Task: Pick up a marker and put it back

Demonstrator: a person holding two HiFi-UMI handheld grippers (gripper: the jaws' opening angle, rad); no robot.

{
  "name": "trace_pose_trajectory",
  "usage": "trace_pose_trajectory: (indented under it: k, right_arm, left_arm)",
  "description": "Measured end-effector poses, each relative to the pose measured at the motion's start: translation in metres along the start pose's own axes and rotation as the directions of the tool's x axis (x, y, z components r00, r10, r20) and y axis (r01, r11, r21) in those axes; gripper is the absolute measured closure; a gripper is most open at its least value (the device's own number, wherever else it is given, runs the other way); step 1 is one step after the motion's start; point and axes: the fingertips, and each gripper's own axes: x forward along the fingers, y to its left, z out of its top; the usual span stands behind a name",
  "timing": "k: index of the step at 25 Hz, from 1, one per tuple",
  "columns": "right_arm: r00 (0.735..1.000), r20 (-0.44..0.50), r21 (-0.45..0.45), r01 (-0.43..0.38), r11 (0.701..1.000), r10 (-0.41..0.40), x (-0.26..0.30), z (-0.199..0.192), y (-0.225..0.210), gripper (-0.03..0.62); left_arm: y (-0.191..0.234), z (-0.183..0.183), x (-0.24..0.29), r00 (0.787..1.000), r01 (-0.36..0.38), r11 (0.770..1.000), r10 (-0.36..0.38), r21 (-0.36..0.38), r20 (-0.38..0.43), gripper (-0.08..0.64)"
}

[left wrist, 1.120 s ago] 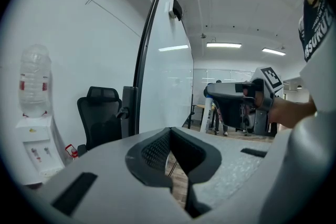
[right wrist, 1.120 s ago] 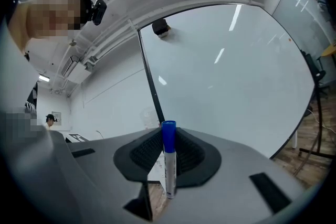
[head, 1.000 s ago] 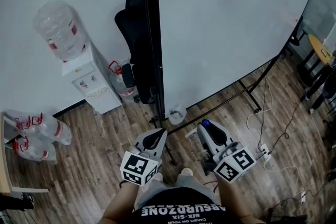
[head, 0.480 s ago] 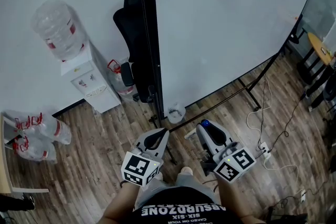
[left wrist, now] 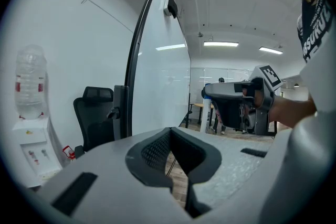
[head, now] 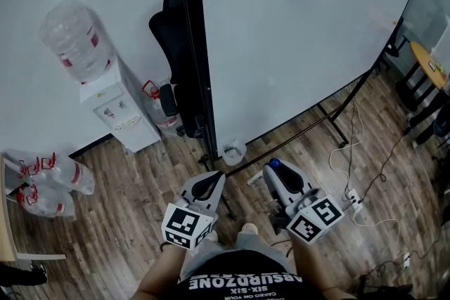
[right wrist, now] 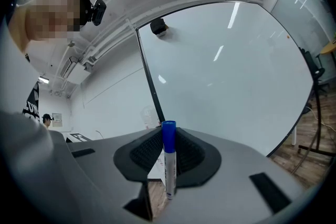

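Observation:
A white marker with a blue cap (right wrist: 168, 160) stands upright between the pads of my right gripper (right wrist: 169, 168), which is shut on it. From the head view only the blue cap (head: 274, 164) shows at the tip of the right gripper (head: 276, 173), held level in front of the person's waist. My left gripper (head: 211, 185) hangs beside it to the left. Its jaws (left wrist: 177, 165) stand a narrow slit apart with nothing between them. The right gripper (left wrist: 237, 105) also shows across the left gripper view. A large whiteboard (head: 302, 46) on a wheeled stand rises ahead.
A black office chair (head: 176, 60) stands behind the board's dark edge (head: 193, 67). A water dispenser (head: 116, 112) with a bottle stands at the left wall, plastic bags (head: 42, 183) beside it. Cables and a power strip (head: 355, 204) lie on the wood floor at right.
Both grippers have kept still, the marker still gripped. The head view has drifted slightly, so the board's dark edge sits a little further left.

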Motion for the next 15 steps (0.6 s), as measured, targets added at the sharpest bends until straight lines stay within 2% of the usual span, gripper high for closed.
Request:
trace_pose_trajectory:
  k: [15]
  right_arm:
    - [0.999,0.040,-0.125,-0.010,0.992,0.015,0.025,0.041,-0.004,0.523]
  left_arm:
    - [-0.001,0.001,0.002,1.000,0.001,1.000,-0.001,0.000,0.000,0.552]
